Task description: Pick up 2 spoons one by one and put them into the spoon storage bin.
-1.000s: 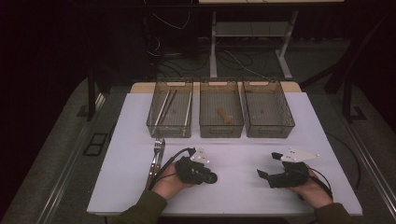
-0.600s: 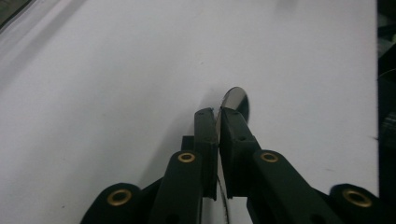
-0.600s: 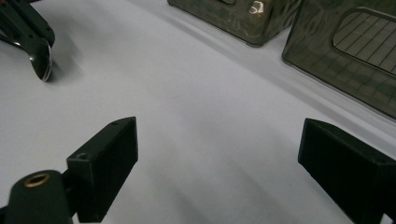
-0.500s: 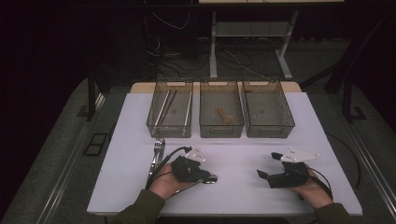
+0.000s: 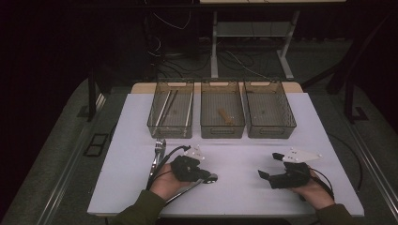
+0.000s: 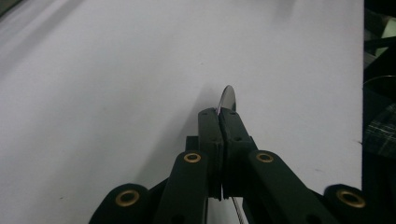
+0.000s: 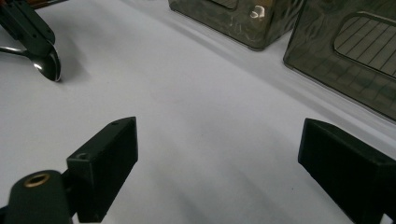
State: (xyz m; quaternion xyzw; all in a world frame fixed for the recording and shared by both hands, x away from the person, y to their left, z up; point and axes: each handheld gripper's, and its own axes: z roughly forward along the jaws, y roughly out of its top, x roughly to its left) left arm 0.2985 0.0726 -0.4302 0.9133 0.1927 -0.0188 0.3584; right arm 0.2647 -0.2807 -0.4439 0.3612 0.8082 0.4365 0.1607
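three mesh bins (image 5: pixel 222 117) stand in a row at the far edge of the white table (image 5: pixel 141 122), apparently one per cutlery type: long utensils left, a small wooden piece in the middle. left gripper (image 6: pixel 219 112) has just closed and clamps a spoon (image 6: pixel 228 99) near its bowl, low over the table, likely for lifting to a bin. a fork (image 5: pixel 158 152) waits beside it. right gripper (image 7: pixel 217 149) gapes empty, parked clear.

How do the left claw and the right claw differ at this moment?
The left claw is shut on a spoon; the right claw stands wide open with nothing between its jaws. The left claw's jaws have just been closing on the spoon. Both are hand-held low over the white table, in front of the bins.
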